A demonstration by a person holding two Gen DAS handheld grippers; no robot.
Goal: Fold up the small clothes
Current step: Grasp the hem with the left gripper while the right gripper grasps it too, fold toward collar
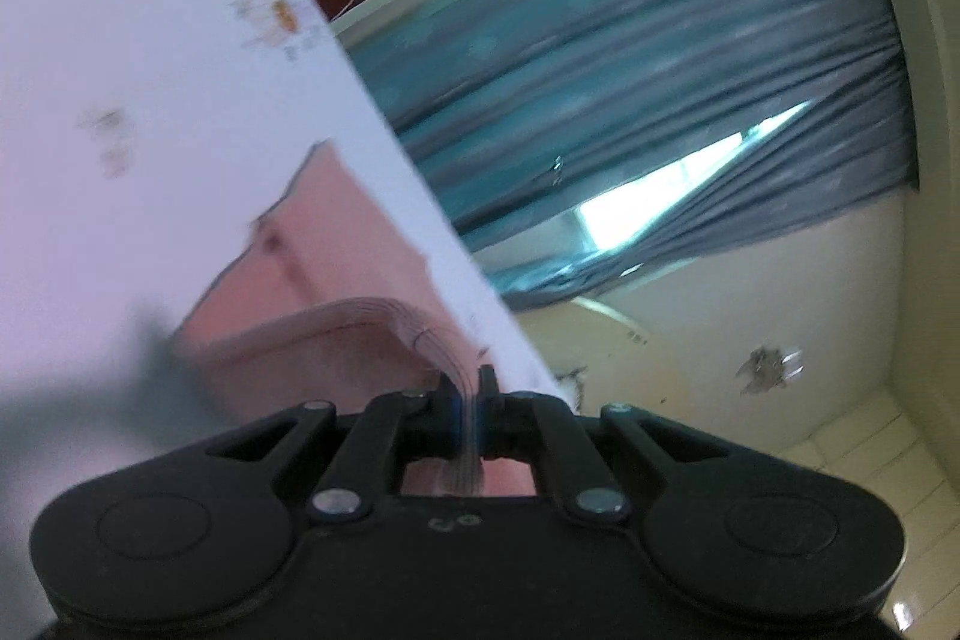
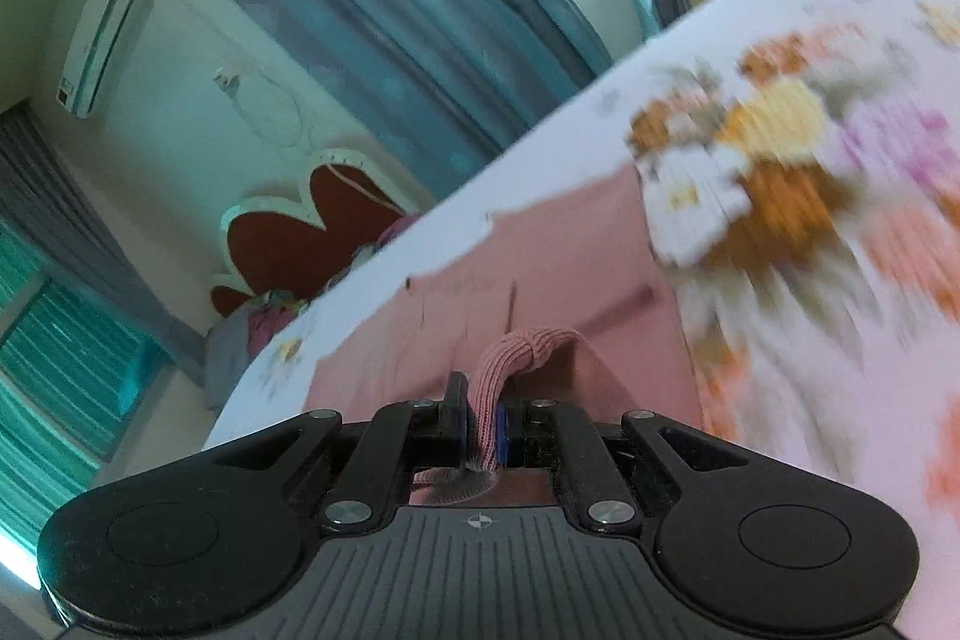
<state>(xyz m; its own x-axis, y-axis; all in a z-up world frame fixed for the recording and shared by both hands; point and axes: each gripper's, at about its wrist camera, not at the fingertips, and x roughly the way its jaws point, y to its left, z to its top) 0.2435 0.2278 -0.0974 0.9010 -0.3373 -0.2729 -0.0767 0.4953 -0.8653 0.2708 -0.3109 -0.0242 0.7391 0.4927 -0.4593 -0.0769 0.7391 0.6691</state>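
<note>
A small pink garment (image 1: 312, 280) lies on a white flowered bedsheet (image 1: 150, 70). My left gripper (image 1: 471, 388) is shut on the garment's ribbed pink edge, near the bed's side. The same pink garment (image 2: 540, 268) shows in the right wrist view, spread on the flowered sheet (image 2: 810, 148). My right gripper (image 2: 483, 394) is shut on a ribbed pink hem that bunches up between its jaws. Both views are tilted and blurred.
Grey-blue curtains (image 1: 690, 100) hang over a bright window beyond the bed. A red, white-trimmed headboard (image 2: 312, 232) stands at the bed's far end, with a pile of clothes (image 2: 264, 328) beside it. An air conditioner (image 2: 105, 40) is on the wall.
</note>
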